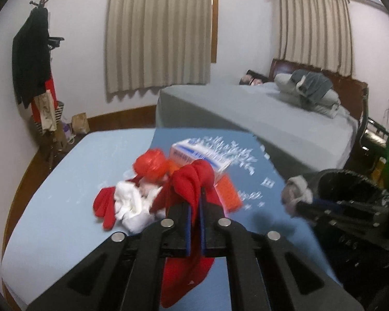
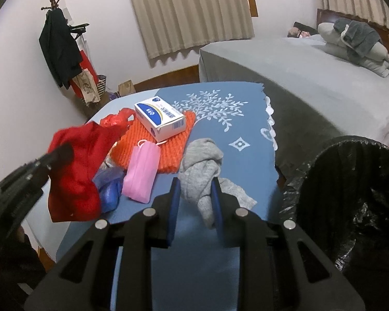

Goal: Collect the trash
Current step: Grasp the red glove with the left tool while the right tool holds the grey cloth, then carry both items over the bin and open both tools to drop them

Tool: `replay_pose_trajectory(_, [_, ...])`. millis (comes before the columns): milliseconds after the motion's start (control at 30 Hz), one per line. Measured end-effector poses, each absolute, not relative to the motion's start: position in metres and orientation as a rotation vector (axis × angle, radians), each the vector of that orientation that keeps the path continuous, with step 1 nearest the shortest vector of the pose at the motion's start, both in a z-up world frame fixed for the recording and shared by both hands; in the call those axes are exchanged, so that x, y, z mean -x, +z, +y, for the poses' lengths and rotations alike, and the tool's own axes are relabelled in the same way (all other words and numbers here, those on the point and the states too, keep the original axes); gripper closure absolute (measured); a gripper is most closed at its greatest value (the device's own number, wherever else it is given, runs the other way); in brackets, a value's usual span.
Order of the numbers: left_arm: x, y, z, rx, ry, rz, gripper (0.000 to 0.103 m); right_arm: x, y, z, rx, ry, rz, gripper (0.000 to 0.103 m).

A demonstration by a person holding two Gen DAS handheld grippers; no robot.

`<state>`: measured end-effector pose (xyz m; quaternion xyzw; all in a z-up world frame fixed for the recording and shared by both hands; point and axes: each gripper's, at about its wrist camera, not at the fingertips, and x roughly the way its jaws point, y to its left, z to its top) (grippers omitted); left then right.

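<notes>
Beside bin point(image 2: 350, 194): left gripper point(image 1: 194, 202) pinches red cloth point(image 1: 194, 178), right gripper point(image 2: 195, 197) grey cloth point(image 2: 202, 165).

A home bedroom, plainly. Made bed point(image 2: 311, 77) with folded bedding point(image 2: 355, 44) against a wooden headboard point(image 1: 345, 80), beige curtains point(image 1: 158, 33) over the windows, coat rack point(image 2: 55, 2) hung with a dark jacket point(image 2: 61, 46), bags on the wooden floor.
</notes>
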<state>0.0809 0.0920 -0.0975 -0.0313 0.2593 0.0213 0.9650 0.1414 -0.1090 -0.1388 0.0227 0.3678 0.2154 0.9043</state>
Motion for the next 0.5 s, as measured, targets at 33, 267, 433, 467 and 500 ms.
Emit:
replay_pose_trajectory(33, [-0.082,-0.093,0.088,0.064,0.029,0.518,0.098,-0.141,-0.136,-0.112,-0.05,0.442,0.754,0.079])
replay_pose_trajectory(267, [-0.089,-0.077,0.057,0.065,-0.067,0.488,0.098,-0.131,-0.114,-0.153,-0.079,0.364,0.705,0.079])
replay_pose_trajectory(433, [-0.101,-0.074,0.02,0.048,-0.167,0.505,0.098,-0.124,-0.104,-0.192,-0.101,0.276,0.683,0.079])
replay_pose_trajectory(467, [-0.103,-0.075,0.013,0.046,-0.184,0.509,0.098,-0.122,-0.102,-0.2,-0.104,0.259,0.68,0.079])
replay_pose_trajectory(500, [-0.106,-0.074,0.005,0.042,-0.209,0.514,0.098,-0.12,-0.101,-0.208,-0.108,0.238,0.676,0.079])
